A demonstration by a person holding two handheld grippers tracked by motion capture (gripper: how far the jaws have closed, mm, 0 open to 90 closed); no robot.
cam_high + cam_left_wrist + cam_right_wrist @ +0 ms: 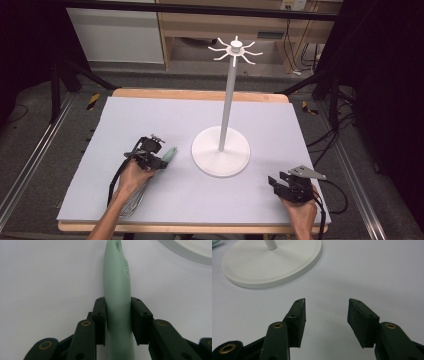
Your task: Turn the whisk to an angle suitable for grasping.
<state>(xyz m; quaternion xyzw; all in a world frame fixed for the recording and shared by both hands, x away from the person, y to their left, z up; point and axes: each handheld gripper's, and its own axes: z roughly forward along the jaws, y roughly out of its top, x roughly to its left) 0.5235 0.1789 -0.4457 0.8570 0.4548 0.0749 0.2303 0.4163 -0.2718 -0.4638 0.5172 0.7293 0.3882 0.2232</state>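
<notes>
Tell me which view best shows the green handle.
The left gripper view: the green handle runs up between the left tool's closed jaws. The high view shows its tip beside the tool; the right gripper view catches a sliver at its corner.

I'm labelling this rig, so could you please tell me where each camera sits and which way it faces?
High view: above the person's side, looking forward and down at the table; forearms, both grippers.
Left gripper view: along jaws clamping a green handle.
Right gripper view: along open jaws, nothing between.
All three show the white stand.
</notes>
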